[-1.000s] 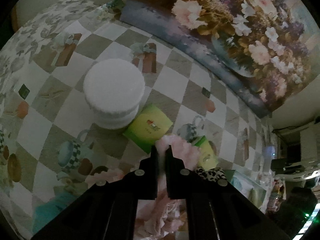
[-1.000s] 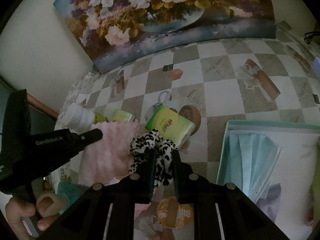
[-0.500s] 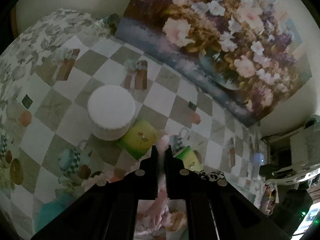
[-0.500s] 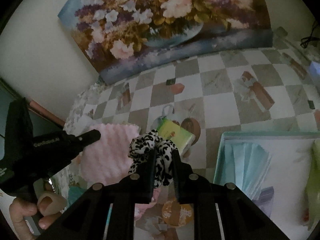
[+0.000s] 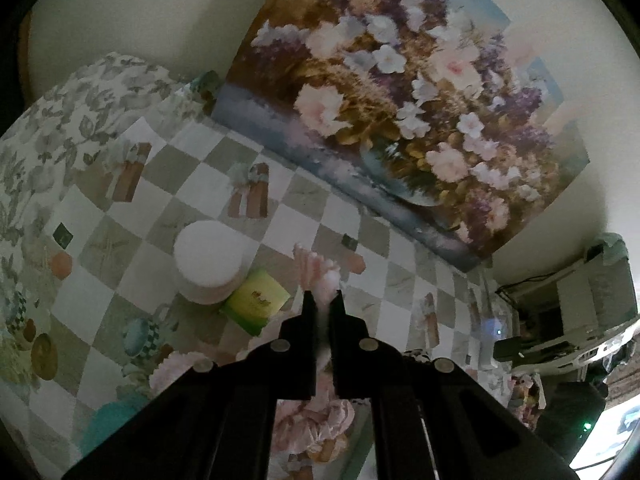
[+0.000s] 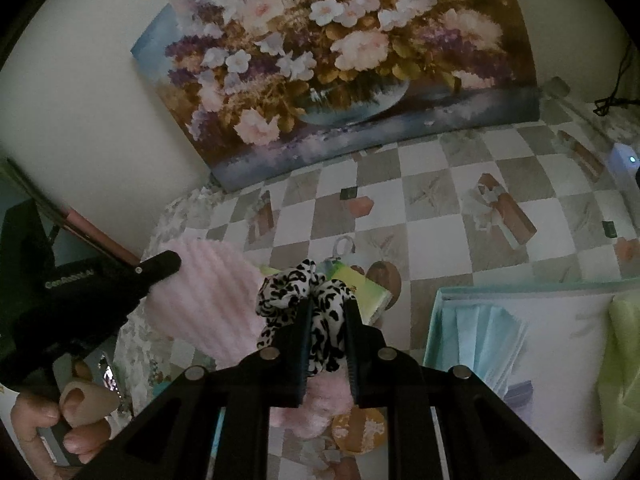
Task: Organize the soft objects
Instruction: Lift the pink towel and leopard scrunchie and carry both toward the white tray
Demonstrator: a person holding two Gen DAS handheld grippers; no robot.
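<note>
1. Writing: pale lettering runs along the left gripper's [image 6: 160, 266] black body in the right wrist view, too blurred to read for certain. The green packet [image 5: 256, 303] has a small printed mark on its face, also unreadable.
2. Left gripper [image 5: 322, 300]: fingers pressed together on a fold of the pink fluffy cloth [image 5: 316, 272], which is lifted above the checked tablecloth [image 5: 132, 208]. In the right wrist view the cloth [image 6: 204, 292] hangs as a ribbed pink sheet from that gripper's tip.
3. Right gripper [image 6: 326, 306]: pinching the black-and-white spotted scrunchie [image 6: 296, 292], held up over the green packet [image 6: 368, 292].
4. Landmark, green packet: a stack of white round pads [image 5: 210, 264] touches its left side. More pink fabric [image 5: 316, 416] lies near it, under the left gripper.
5. Right of the packet, a pale-teal tray [image 6: 436, 320] holds blue folded masks [image 6: 488, 340] and a green cloth [image 6: 620, 360].
6. Behind the packet, open checked cloth runs to the flower painting [image 6: 340, 52] leaning on the wall; the table edge falls away at left.
</note>
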